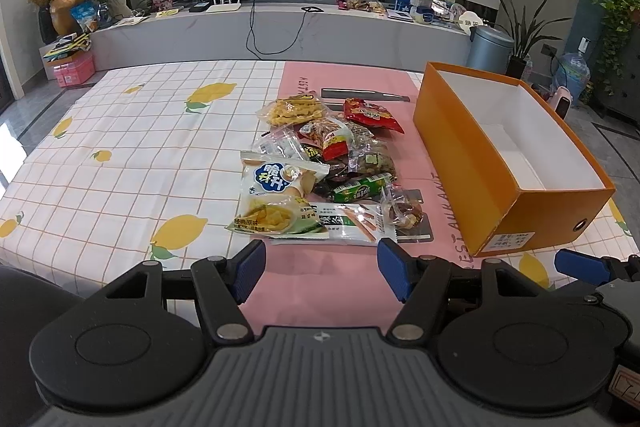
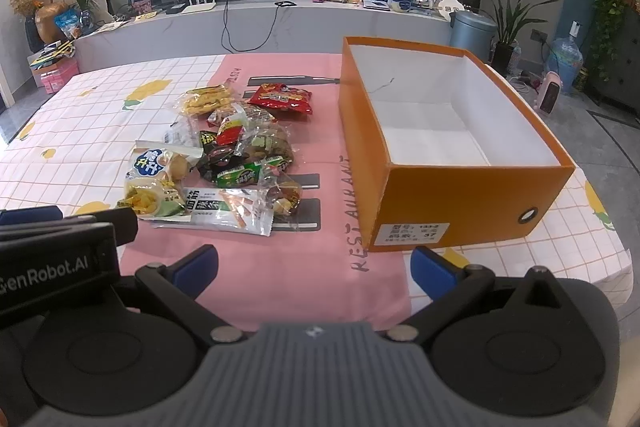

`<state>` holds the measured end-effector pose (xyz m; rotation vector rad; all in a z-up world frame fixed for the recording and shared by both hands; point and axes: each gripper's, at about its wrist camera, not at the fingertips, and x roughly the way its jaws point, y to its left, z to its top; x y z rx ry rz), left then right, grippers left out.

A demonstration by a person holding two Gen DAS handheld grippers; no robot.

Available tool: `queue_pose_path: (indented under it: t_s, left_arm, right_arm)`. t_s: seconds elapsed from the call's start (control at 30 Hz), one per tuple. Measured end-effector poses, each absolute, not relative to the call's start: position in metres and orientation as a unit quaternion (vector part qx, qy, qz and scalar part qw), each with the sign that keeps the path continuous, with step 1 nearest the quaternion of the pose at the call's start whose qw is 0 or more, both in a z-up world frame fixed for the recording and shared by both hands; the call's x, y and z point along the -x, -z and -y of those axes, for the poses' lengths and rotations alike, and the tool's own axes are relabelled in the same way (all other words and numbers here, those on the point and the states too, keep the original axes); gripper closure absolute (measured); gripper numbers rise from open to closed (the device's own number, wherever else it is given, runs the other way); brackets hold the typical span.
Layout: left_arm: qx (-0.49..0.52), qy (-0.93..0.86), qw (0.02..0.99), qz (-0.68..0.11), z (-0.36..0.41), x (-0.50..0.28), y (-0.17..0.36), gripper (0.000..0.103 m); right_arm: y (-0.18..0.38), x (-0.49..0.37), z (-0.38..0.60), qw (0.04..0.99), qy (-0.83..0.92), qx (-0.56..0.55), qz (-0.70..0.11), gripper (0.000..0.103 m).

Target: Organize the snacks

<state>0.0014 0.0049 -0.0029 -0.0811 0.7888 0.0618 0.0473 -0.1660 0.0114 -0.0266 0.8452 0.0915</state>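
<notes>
Right now both grippers hover low over the near edge of the table, and neither holds anything. Seen from the left wrist, the left gripper (image 1: pixel 321 269) sits at the bottom centre of the frame with its blue pads spread wide, pointing at the near end of the snack pile (image 1: pixel 320 167). From the right wrist, the right gripper (image 2: pixel 316 269) is likewise spread wide at the bottom centre, aimed at the bare pink cloth between the pile and the orange box.

The snacks lie heaped in the middle of the left wrist frame, on the pink cloth (image 1: pixel 312 283) close to where it meets the white lemon-print tablecloth (image 1: pixel 120 155). Nearest the left gripper are a white and green chip bag (image 1: pixel 276 199) and a flat white packet (image 1: pixel 346 225) lying just beside it. A green wrapped snack (image 1: pixel 362 189) rests above the packet, a red bag (image 1: pixel 370 115) lies at the far end of the pile, and a clear bag of yellow crisps (image 1: pixel 294 111) sits to its left.

The orange box (image 1: pixel 456 147) stands open at the right of the left wrist frame, near the pile but not touching it, its white inside showing no snacks. A printed label (image 2: pixel 412 233) is on its near end in the right wrist view.
</notes>
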Motion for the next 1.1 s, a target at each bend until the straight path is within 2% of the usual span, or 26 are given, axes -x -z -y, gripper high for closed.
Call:
queue_pose_path:
  t_s: [0.57, 1.1]
  left_arm:
    - [0.056, -0.051, 0.933, -0.352, -0.041, -0.017, 0.0, 0.028]
    - [0.072, -0.03, 0.932, -0.354, -0.066, -0.056, 0.043, 0.028]
  right_arm:
    - [-0.012, -0.073, 0.132, 0.921, -0.087, 0.008, -0.38, 0.003]
    - [0.069, -0.135, 0.128, 0.936, -0.085, 0.002, -0.342, 0.003]
